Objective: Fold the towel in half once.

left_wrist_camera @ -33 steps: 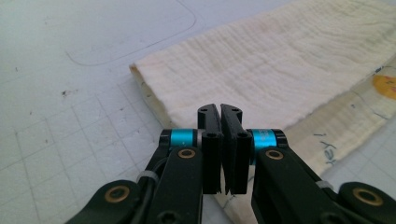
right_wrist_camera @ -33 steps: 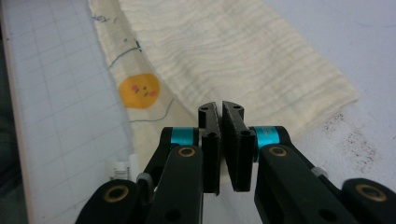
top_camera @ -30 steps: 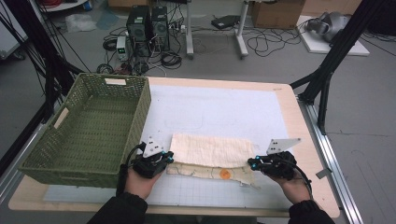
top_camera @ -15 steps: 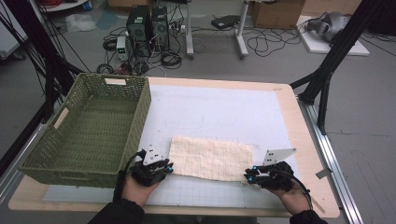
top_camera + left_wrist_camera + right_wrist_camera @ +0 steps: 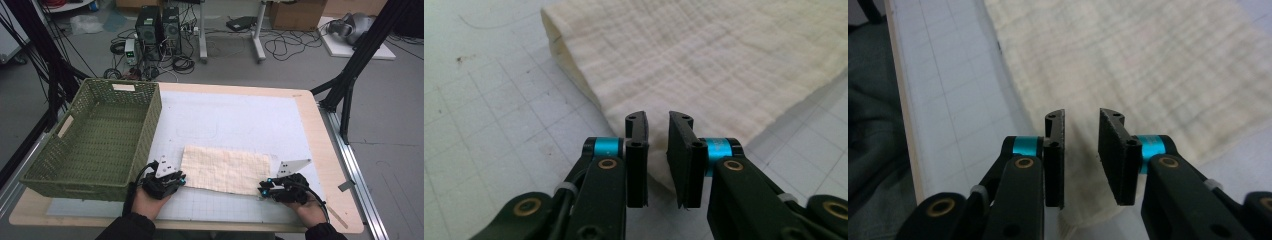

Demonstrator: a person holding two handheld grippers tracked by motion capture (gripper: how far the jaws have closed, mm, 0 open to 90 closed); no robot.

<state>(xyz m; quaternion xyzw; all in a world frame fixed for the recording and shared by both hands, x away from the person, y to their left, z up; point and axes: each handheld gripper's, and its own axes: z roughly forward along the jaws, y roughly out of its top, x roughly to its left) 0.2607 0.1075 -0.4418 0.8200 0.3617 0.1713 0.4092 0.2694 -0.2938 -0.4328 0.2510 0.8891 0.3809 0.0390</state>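
Observation:
A cream gauze cloth (image 5: 225,170) lies folded flat on the white grid mat (image 5: 235,120) near the table's front edge. My left gripper (image 5: 179,180) rests at the cloth's near left corner. In the left gripper view the gripper (image 5: 658,120) is open, and the cloth (image 5: 704,60) lies under the narrow gap without being pinched. Those jaws have just been opening, then eased in slightly. My right gripper (image 5: 262,190) sits at the near right corner. The right gripper view shows the gripper (image 5: 1082,117) open over the cloth (image 5: 1148,65), its jaws having just been opening further.
A green woven basket (image 5: 150,120) stands on the table's left side, its right wall close to my left hand. The table's wooden front edge (image 5: 240,227) runs just below both hands. Black frame struts rise at the right (image 5: 350,85).
A second ago both grippers held the cloth with a loose strip showing along its near edge. Both hands drew slightly toward me, the cloth now lies in one flat fold, and both pairs of jaws have parted.

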